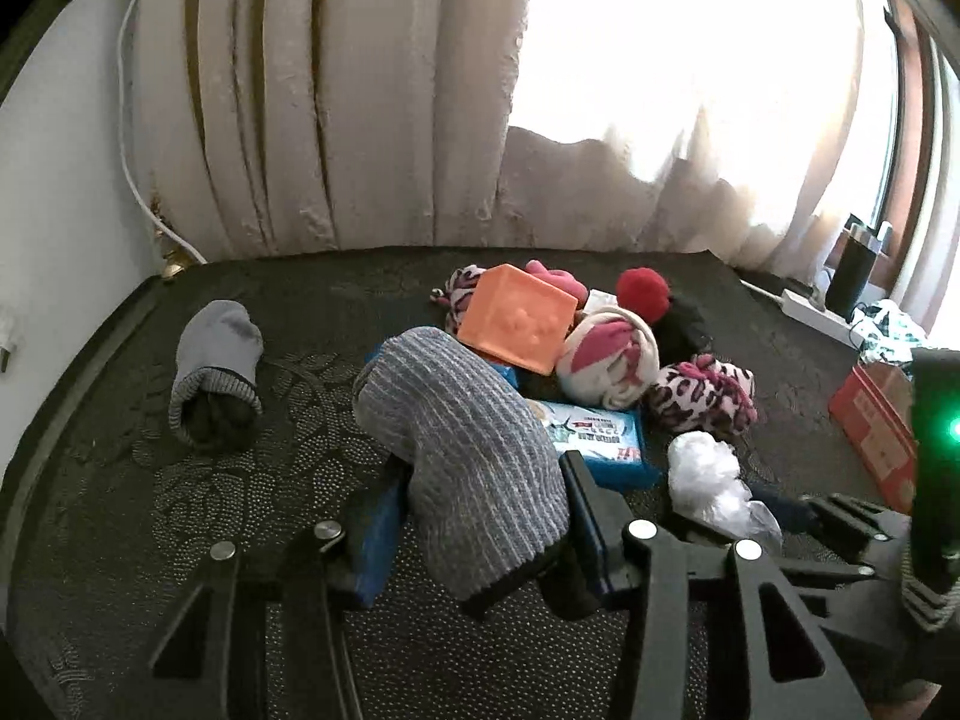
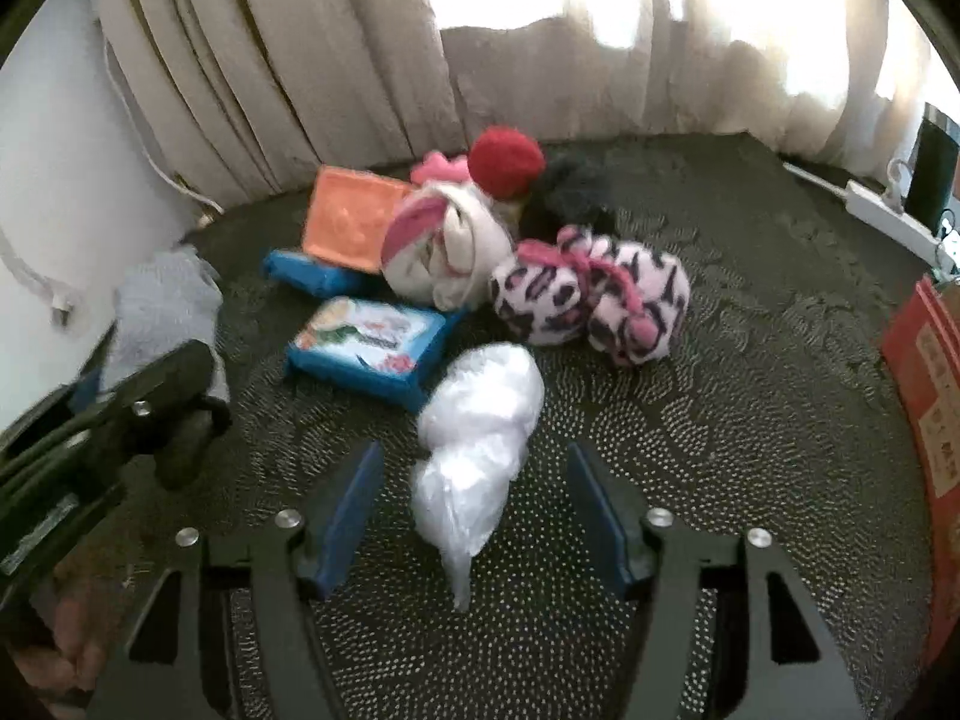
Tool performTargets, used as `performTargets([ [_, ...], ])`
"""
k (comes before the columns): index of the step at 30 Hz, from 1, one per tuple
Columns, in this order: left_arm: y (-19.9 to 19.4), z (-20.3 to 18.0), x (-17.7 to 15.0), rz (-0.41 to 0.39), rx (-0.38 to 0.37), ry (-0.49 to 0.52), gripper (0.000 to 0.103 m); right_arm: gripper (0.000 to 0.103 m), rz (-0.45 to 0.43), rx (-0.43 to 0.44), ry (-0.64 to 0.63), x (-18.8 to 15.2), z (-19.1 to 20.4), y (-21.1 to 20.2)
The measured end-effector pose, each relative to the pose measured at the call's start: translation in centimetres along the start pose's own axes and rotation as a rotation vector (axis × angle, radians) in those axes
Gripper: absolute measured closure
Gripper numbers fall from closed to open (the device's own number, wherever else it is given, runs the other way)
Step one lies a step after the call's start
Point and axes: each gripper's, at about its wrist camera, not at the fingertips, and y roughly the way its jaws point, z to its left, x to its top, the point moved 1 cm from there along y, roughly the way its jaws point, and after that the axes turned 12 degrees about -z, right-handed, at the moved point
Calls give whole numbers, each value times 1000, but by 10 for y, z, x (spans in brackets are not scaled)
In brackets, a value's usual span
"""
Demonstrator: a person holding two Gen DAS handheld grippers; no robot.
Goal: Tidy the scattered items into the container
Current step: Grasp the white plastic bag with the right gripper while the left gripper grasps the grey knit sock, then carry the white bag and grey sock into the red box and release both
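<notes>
Your left tongs (image 1: pixel 480 516) grip the grey ribbed sock (image 1: pixel 462 438), your right tongs (image 2: pixel 474 510) stand released around the white plastic bag (image 2: pixel 474 438); carry the sock to the red box (image 1: pixel 876 432) at frame right.

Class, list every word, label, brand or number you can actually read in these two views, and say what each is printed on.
None can be read for certain.
Blue packet: red and blue print, too blurred to read.
Second blue packet: no print showing.
Red box: pale characters and symbols, too small to read.
Orange block: embossed shapes, no words.
</notes>
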Motion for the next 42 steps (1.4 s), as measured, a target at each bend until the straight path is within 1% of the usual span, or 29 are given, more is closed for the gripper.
performTargets([
  [1, 1, 0, 0, 0, 2, 1, 52, 52, -1, -14, -6, 1, -1, 0],
  [2, 1, -1, 1, 0, 4, 1, 52, 57, -7, -15, -8, 1, -1, -2],
  [3, 1, -1, 1, 0, 6, 3, 52, 64, -7, -10, -7, 1, -1, -3],
  [4, 1, -1, 0, -1, 6, 5, 52, 68, -5, -9, -6, 1, -1, -3],
  [7, -1, -5, 0, -11, 6, 20, 52, 71, -18, -9, 2, 2, -2, -8],
  [13, -11, -24, 2, -48, 13, 89, 52, 72, -111, -44, 9, 9, -8, -35],
  [16, -16, -41, 5, -54, -14, 119, 52, 72, -167, -71, 14, 12, -16, -54],
  [23, -26, -106, 10, -72, -122, 221, 52, 73, -286, -167, 39, 17, -52, -101],
  [27, -31, -151, 11, -78, -201, 285, 52, 73, -352, -243, 77, 15, -84, -136],
  [31, -34, -191, 11, -77, -270, 322, 52, 73, -398, -329, 117, 10, -120, -173],
  [37, -42, -246, 9, -85, -351, 375, 52, 72, -433, -438, 184, 3, -171, -204],
  [42, -49, -286, 4, -82, -414, 417, 52, 72, -438, -499, 227, -7, -203, -222],
])
